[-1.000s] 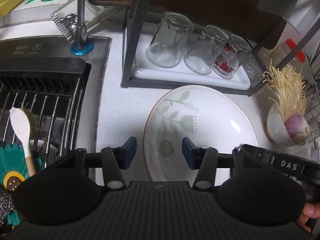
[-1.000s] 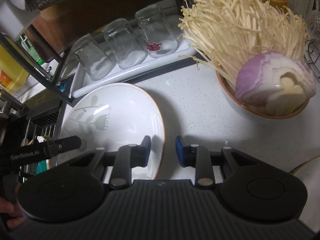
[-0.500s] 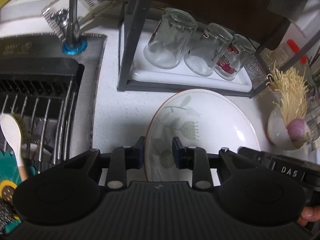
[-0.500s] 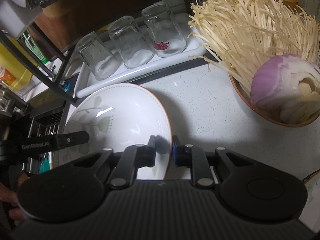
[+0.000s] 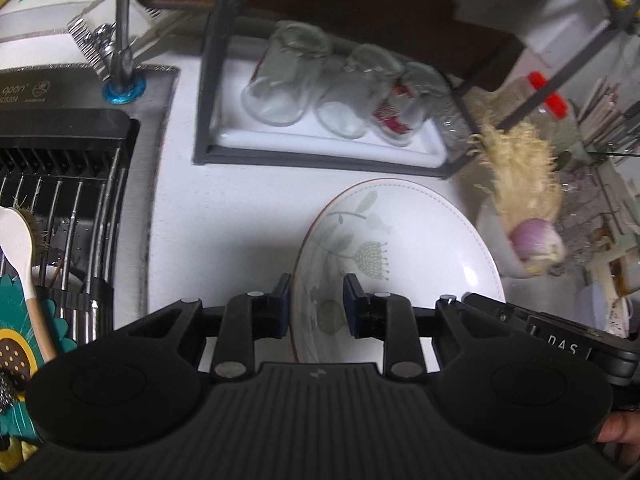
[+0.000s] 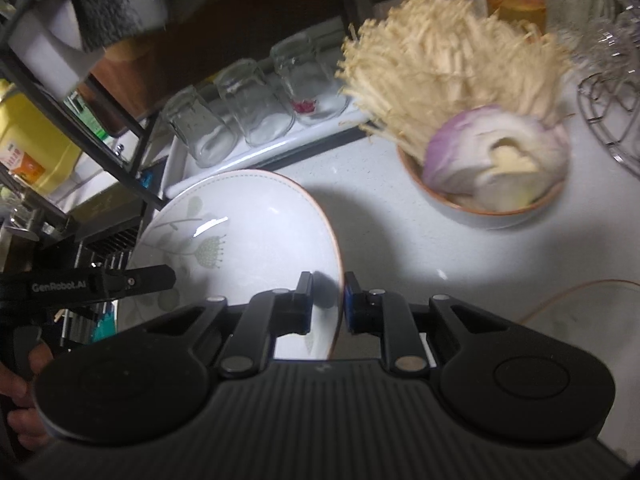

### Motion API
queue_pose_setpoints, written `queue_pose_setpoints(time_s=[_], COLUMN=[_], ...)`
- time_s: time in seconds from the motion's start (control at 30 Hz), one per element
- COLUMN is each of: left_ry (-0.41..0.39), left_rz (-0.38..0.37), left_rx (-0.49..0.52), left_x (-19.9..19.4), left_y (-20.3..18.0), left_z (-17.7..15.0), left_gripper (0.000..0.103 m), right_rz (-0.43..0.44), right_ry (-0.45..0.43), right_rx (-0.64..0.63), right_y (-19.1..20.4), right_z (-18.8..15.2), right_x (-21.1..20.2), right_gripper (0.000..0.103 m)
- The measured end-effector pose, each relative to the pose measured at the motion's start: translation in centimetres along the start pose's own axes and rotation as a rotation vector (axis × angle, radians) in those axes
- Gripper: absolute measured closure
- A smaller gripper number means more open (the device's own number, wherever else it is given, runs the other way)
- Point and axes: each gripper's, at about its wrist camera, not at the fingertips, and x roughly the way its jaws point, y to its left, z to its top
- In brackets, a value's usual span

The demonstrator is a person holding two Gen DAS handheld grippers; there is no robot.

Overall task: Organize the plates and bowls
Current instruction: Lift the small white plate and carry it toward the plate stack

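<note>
A white deep plate (image 5: 420,248) with a grey-green leaf pattern and a thin brown rim hangs just above the white counter, held from two sides. My left gripper (image 5: 318,300) is shut on its left rim, one pad inside and one outside. My right gripper (image 6: 326,300) is shut on the opposite rim of the same plate (image 6: 248,216). The plate casts a shadow on the counter under its right edge. A bowl (image 6: 500,212) with enoki mushrooms and half a purple onion stands to the right of it. Part of a second plate (image 6: 580,308) shows at the lower right.
Behind the plate, a black rack frame (image 5: 212,80) holds a white tray with three upturned glasses (image 5: 340,108). To the left lies the sink with a faucet (image 5: 122,40) and a drying rack (image 5: 60,208) holding a white spoon. Wire baskets (image 6: 608,120) stand at the right.
Both grippers closed onto the plate's opposite rims, the left from clearly open. Then both rose a little with the plate between them, and the background slid down in both views.
</note>
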Motion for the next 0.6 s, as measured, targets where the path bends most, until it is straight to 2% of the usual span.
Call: queue_pose_setpoints(time_s=[0.3,0.6], left_ry=[-0.084,-0.101], left_rz=[-0.025,-0.033], left_rx=[0.011,0.057], left_x=[-3.8,-5.8], left_y=[-4.3,-8.4], left_z=[-0.8,-2.4], left_gripper=[0.072,0.072], right_rz=[0.027,0.031], right_ry=[-0.078,-0.137], right_rx=[-0.012,0.001], right_y=[-1.4,-3.3], right_z=[-0.9,-2.1], right_x=[-6.2,-10.3], right_gripper=[0.085,0.085])
